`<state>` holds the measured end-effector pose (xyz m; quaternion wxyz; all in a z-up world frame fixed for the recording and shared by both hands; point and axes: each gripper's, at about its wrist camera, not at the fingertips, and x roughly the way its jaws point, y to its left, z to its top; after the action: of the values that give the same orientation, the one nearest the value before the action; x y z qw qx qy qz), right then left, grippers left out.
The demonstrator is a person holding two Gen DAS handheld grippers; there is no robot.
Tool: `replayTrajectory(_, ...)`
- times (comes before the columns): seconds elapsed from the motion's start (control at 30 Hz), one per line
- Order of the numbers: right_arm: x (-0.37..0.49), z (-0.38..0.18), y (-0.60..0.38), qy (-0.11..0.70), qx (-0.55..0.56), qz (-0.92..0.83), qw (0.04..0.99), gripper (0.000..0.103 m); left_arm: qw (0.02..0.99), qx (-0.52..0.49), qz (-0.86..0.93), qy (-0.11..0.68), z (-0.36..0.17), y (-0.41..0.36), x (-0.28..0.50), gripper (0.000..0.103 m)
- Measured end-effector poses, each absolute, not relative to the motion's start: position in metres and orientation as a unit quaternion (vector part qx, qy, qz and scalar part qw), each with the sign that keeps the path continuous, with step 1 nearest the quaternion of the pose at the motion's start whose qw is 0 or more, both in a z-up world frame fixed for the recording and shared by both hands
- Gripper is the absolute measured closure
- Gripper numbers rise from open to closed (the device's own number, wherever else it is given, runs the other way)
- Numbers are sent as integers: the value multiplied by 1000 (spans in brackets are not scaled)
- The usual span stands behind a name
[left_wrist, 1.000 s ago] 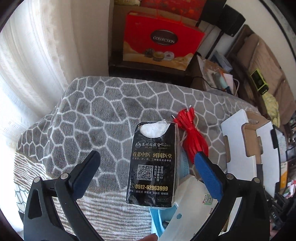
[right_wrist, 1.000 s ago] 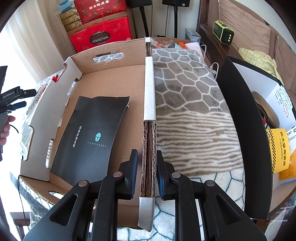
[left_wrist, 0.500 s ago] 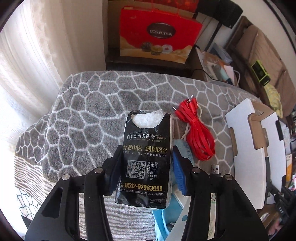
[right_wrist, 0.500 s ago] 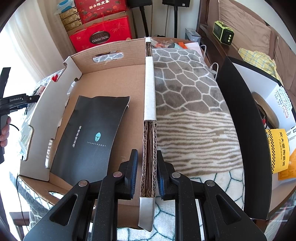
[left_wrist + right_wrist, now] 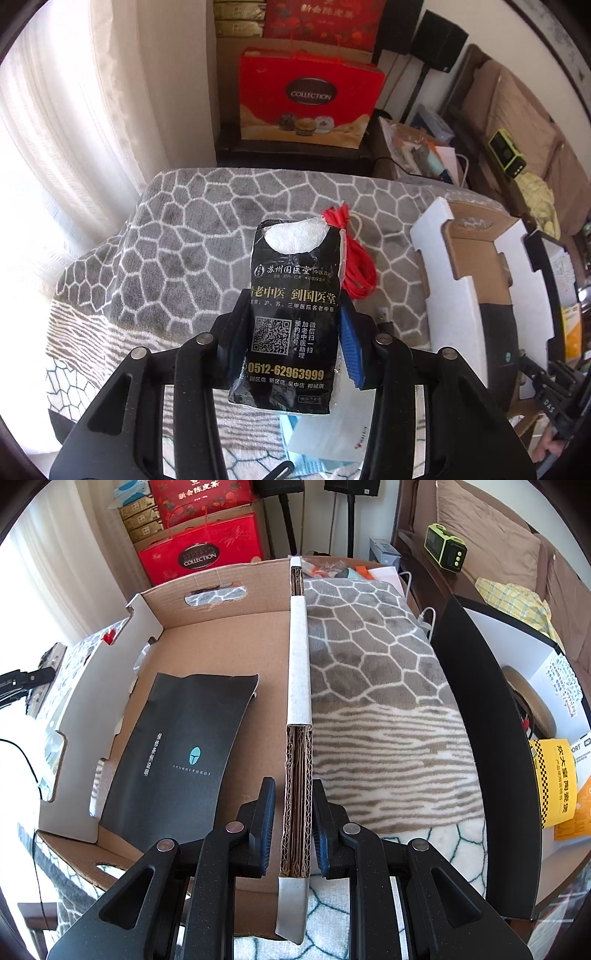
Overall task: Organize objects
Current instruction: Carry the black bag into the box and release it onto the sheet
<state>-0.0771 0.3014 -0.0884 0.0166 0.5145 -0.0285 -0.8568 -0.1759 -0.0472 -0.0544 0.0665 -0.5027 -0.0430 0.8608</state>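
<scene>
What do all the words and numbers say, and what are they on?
"0512-62963999": black tissue pack, held in the left gripper.
"COLLECTION": red gift bag.
"THUNDEROBOT": black booklet in the cardboard box, whose wall the right gripper clamps.
Chinese print on the pack, booklet, yellow label: not read here.
"DAS": a black part at the left view's corner; partly cut off.

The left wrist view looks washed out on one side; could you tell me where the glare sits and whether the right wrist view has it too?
Left wrist view: the curtain is blown out along the left; the black packet stays sharp. Right wrist view: only the upper-left corner is overexposed; the cardboard box is evenly lit.
</scene>
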Motion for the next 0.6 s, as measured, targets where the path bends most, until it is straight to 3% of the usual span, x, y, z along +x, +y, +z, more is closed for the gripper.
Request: replayTrajectory(0.6,-76,-82,298,-23,511,-859,15,84,184,-464,865,-38,5,31,-105,63)
